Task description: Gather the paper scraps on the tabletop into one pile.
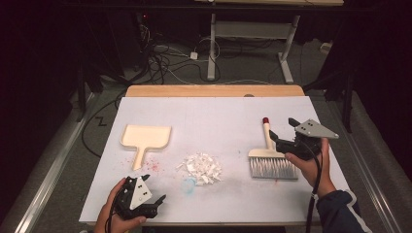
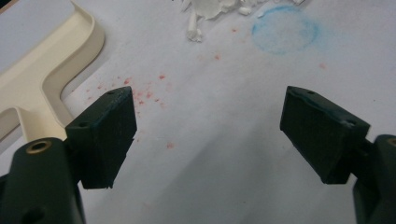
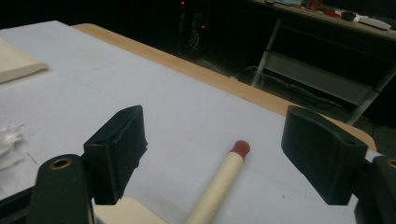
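A dark room with cables on the floor surrounds a desk covered in white sheet. The brush lies at about 4 o'clock from the desk's middle, bristles toward the person, its red-tipped handle pointing to 12 o'clock. The right gripper hovers just beside it at 3 o'clock, fingers wide apart with the handle below and between them, untouched. A heap of white scraps sits at 9 o'clock of the brush; the cream dustpan lies farther that way. The left gripper waits at 7 o'clock near the desk's edge, fingers spread and empty.
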`<action>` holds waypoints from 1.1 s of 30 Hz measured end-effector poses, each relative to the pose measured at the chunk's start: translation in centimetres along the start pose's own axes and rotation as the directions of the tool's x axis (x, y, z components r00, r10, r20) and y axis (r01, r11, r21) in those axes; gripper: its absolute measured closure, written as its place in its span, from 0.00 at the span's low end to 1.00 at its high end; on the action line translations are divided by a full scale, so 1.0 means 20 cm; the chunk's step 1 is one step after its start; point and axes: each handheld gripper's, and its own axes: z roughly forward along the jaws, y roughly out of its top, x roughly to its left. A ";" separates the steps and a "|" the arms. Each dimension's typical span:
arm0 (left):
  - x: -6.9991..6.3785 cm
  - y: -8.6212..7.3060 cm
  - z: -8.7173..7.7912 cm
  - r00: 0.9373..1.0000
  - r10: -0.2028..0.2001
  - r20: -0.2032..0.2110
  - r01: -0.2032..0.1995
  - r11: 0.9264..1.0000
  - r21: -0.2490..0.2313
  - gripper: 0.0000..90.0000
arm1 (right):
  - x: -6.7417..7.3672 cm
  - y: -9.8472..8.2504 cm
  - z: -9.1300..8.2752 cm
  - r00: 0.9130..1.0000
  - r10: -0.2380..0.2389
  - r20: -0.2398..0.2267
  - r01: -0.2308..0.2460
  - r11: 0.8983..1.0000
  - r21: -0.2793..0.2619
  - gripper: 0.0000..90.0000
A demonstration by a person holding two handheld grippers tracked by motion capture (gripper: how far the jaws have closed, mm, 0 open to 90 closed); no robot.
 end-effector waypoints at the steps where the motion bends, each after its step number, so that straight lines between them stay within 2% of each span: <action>1: 0.00 0.00 0.00 1.000 0.002 -0.003 -0.002 1.000 0.000 0.20 | 0.01 0.00 -0.01 1.000 -0.008 0.000 0.008 1.000 -0.016 0.24; 4: 0.00 0.00 0.00 1.000 0.002 -0.007 -0.002 1.000 -0.006 0.20 | 0.02 0.02 -0.05 1.000 -0.004 -0.007 0.004 0.999 -0.043 0.24; 12: 0.01 0.00 0.00 1.000 -0.004 -0.021 0.004 1.000 -0.014 0.20 | 0.09 0.02 -0.14 0.997 -0.074 -0.020 0.073 0.996 -0.054 0.21; 14: 0.01 0.01 0.00 1.000 -0.008 -0.029 0.007 1.000 -0.016 0.20 | 0.10 0.02 -0.16 0.997 -0.071 -0.024 0.070 0.996 -0.056 0.21; 20: 0.01 0.01 0.00 0.999 -0.006 -0.034 0.005 1.000 -0.018 0.20 | 0.12 -0.02 -0.24 0.996 -0.087 -0.032 0.085 0.995 -0.056 0.22; 26: 0.00 0.01 -0.01 0.999 -0.007 -0.039 0.006 1.000 -0.019 0.20 | 0.15 -0.07 -0.30 0.993 -0.099 -0.059 0.095 0.994 -0.061 0.21; 33: 0.00 0.01 -0.01 0.999 -0.007 -0.040 0.006 1.000 -0.021 0.20 | 0.15 -0.15 -0.35 0.992 -0.113 -0.054 0.110 0.992 -0.063 0.22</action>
